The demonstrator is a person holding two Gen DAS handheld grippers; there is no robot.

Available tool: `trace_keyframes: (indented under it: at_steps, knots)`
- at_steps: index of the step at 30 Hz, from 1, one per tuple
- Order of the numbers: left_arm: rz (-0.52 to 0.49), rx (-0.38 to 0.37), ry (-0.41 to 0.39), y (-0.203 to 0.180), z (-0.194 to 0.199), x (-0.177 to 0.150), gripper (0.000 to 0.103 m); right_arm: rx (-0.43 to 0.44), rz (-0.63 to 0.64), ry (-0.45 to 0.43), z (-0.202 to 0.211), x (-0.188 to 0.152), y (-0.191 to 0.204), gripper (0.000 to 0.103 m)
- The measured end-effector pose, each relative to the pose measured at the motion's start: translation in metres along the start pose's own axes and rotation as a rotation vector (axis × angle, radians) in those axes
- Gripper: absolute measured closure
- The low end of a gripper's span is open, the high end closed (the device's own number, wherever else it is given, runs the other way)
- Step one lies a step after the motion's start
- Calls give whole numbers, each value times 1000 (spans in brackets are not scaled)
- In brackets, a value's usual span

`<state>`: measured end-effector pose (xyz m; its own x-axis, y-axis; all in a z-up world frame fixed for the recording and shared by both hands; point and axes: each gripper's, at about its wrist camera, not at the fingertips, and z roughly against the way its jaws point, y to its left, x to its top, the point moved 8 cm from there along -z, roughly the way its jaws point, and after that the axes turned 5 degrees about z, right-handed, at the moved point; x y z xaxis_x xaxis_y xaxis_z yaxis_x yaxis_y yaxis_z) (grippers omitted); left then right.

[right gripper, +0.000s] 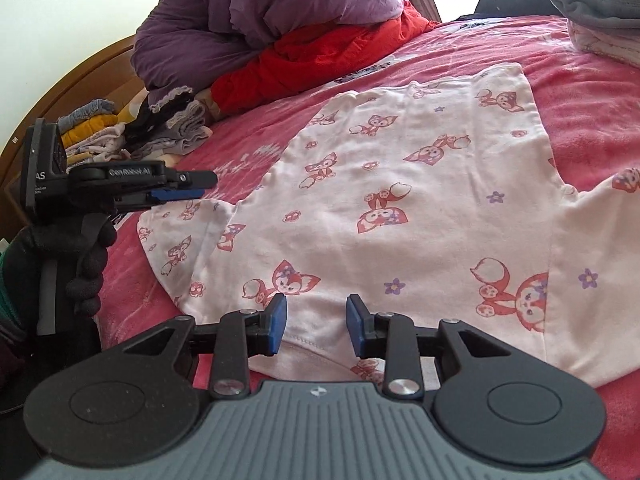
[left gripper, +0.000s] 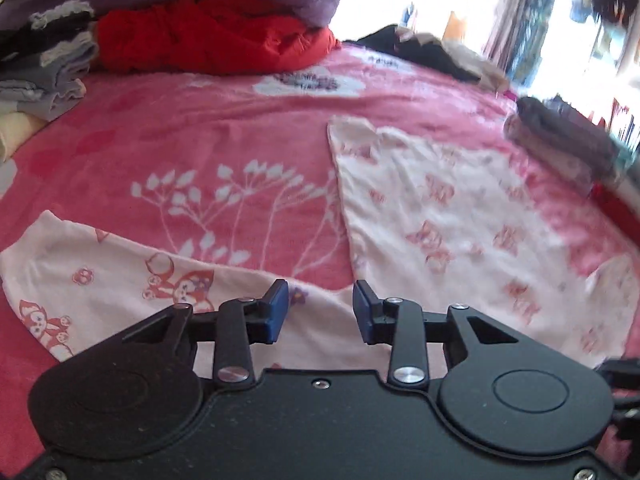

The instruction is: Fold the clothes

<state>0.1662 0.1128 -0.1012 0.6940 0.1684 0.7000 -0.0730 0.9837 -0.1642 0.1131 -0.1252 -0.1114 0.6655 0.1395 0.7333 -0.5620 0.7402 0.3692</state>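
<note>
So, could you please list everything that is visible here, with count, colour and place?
shirt: one, pale pink with red fox print, spread flat on the blanket.
blanket: one, pink with white flowers, covering the bed.
red garment: one, bunched at the far side.
purple quilt: one, heaped behind the red garment.
folded clothes: one mixed pile, grey, yellow and black, far left.
grey pile: one, far right.
left gripper: black, blue pads, open above a sleeve.
right gripper: same, open at the shirt's near edge.

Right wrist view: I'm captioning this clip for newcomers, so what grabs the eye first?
The pale pink fox-print shirt spread flat across the pink floral blanket, right ahead of the open right gripper. Behind it, a red garment and purple bedding pile up at the headboard end.
</note>
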Motion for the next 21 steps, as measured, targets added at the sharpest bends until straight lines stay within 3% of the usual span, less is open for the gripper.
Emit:
trace_keyframes:
  at_steps: [5,8,10,13,21]
  knots:
    - [136,55,-70,28,5,6,71,-1,4,-1,1,1,1,69]
    - [129,107,-58,39,4,2,72,-1,-4,2,1,1,-1,69]
    - [155,79,-111,36,17,10,72,0,-25,-13,4,4,-3,69]
    - [98,23,-178,13,33,25,69,-37,-61,-63,12,10,-16,69]
    - [-4,-79,-57,-66,-4,24,69,-117,-157,-159,22,32,-74,68]
